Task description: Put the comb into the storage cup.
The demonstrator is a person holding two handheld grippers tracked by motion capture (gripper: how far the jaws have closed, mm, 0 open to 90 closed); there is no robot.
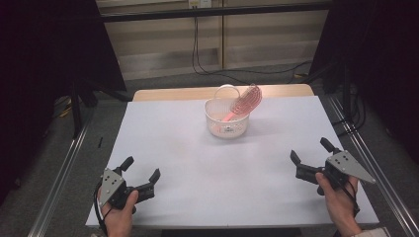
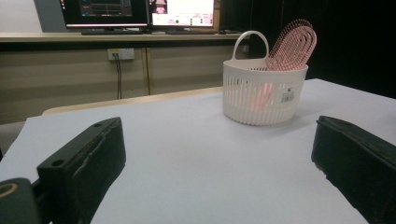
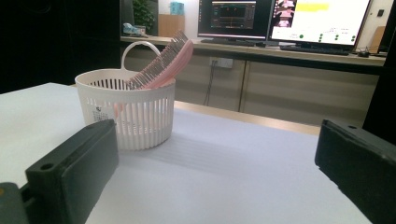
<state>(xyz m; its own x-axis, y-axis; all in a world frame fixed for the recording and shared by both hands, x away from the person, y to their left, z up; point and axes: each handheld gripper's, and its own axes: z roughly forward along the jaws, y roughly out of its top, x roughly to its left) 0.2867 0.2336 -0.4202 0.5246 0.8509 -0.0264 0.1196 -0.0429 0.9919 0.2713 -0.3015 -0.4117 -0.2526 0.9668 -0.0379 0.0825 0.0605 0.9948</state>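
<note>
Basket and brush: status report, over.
Left tool open, right tool open, both low near table edge. Pink brush stands tilted in white basket, head over rim. Nothing between tools and basket.

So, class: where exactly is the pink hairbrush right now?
In the high view, the pink hairbrush stands handle-down in the white basket at the table's far centre, its head leaning over the rim.

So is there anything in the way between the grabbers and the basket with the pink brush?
Nothing visible. The white basket with the pink brush stands alone at the far middle of the table. The left gripper and the right gripper rest near the front edge, jaws open, with bare tabletop between them and the basket.
</note>
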